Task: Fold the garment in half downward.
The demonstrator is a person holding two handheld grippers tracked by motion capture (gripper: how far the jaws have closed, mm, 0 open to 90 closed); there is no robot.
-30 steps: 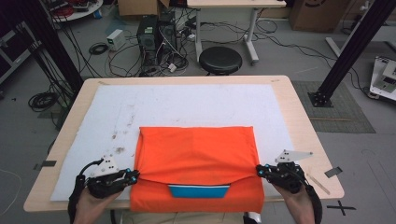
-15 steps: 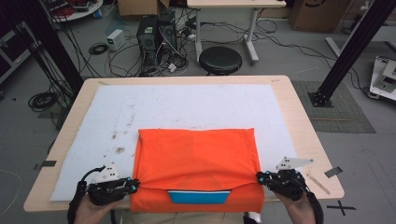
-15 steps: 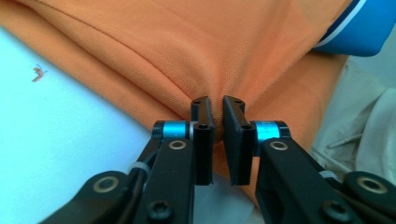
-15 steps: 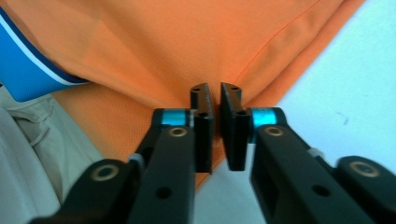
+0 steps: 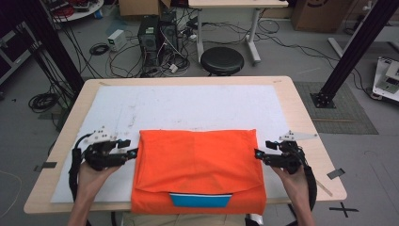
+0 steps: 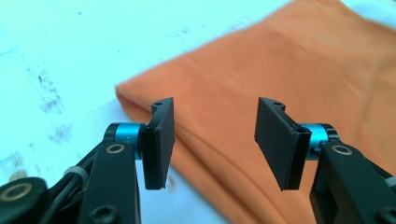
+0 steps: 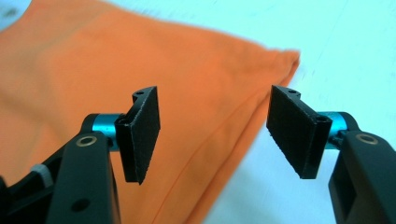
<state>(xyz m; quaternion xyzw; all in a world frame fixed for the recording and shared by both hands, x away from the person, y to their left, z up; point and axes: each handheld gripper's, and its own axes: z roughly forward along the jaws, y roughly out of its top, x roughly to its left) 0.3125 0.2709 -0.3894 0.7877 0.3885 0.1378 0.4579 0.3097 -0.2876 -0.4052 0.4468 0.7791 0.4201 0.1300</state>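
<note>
A folded orange cloth (image 5: 197, 167) lies flat on the white mat (image 5: 188, 106) near the table's front edge, with a blue band (image 5: 200, 200) showing under its front fold. My left gripper (image 5: 131, 152) is open just off the cloth's left edge, near its far left corner. In the left gripper view the orange cloth (image 6: 280, 79) lies past the spread jaws of the left gripper (image 6: 215, 140). My right gripper (image 5: 258, 154) is open at the cloth's right edge. The right gripper view shows the cloth's (image 7: 140, 65) edge running between the parted jaws of the right gripper (image 7: 215, 137).
The white mat covers most of the wooden table (image 5: 301, 113) and carries faint dark smudges (image 5: 131, 110) at its left. Beyond the table stand a black stool (image 5: 222, 60), computer boxes (image 5: 155, 30) with cables, and a black frame leg (image 5: 348, 52) at the right.
Both grippers let go of the orange cloth and opened. They moved forward from the front corners to the cloth's sides. The cloth now lies flat, folded over.
</note>
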